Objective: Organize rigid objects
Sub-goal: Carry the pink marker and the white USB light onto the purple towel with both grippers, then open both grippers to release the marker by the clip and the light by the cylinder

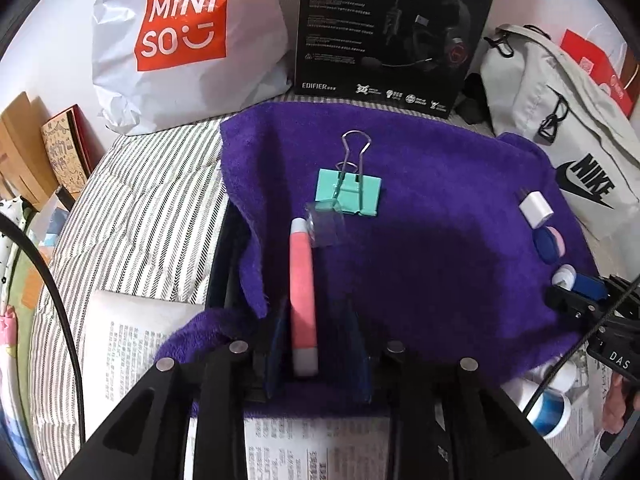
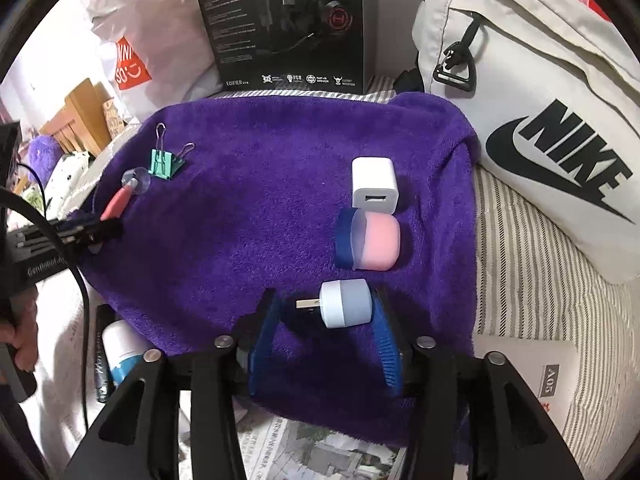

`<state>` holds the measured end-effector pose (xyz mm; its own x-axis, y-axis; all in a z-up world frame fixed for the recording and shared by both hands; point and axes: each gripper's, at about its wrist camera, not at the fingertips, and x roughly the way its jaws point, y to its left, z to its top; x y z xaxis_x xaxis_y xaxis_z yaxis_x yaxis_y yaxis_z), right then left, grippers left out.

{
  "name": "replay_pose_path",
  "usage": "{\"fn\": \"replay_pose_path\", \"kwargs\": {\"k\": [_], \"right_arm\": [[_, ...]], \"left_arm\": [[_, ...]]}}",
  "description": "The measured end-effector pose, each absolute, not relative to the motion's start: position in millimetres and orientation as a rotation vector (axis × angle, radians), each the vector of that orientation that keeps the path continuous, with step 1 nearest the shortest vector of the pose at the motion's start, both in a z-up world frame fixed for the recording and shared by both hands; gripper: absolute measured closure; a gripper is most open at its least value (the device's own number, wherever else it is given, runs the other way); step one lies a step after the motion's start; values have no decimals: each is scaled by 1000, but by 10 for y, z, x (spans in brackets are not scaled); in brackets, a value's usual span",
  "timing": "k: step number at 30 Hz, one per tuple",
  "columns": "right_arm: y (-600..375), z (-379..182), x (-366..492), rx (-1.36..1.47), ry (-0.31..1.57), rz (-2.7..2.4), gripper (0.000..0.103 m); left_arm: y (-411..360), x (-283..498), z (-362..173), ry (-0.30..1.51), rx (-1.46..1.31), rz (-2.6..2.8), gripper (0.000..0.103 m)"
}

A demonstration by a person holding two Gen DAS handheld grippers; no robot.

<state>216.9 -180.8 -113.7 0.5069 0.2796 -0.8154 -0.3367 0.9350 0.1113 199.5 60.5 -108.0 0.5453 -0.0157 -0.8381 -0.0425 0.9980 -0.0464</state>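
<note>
A purple towel [image 1: 440, 216] [image 2: 256, 208] carries the objects. My left gripper [image 1: 318, 312] is open around a pink tool with a clear suction cup at its tip [image 1: 303, 288], which lies on the towel between the fingers; it also shows in the right wrist view [image 2: 118, 198]. A teal binder clip [image 1: 348, 190] [image 2: 164, 164] lies just beyond it. My right gripper [image 2: 326, 308] is open; a small white USB plug light [image 2: 346, 304] lies between its fingers, against the right one. A pink and blue case [image 2: 370, 242] and a white charger cube [image 2: 374, 184] lie beyond.
A white Miniso bag [image 1: 180, 40], a black headset box [image 1: 392, 28] and a white Nike bag [image 2: 540, 120] stand along the back. The striped bed sheet [image 1: 140, 220] surrounds the towel. Newspaper [image 2: 312, 448] and a blue-white bottle [image 2: 120, 348] lie in front.
</note>
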Motion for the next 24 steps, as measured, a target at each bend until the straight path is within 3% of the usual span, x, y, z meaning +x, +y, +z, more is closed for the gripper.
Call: {"fn": "replay_pose_path", "kwargs": {"k": [4, 16, 24], "right_arm": [[-1854, -1084, 2110, -23, 973, 374, 44], [-2118, -863, 1416, -24, 826, 313, 41], [-2159, -1063, 1035, -37, 807, 315, 41]], "left_arm": [[592, 1897, -1010, 989, -63, 8, 74], [478, 1321, -727, 940, -52, -39, 69], [289, 1186, -907, 976, -56, -57, 69]]}}
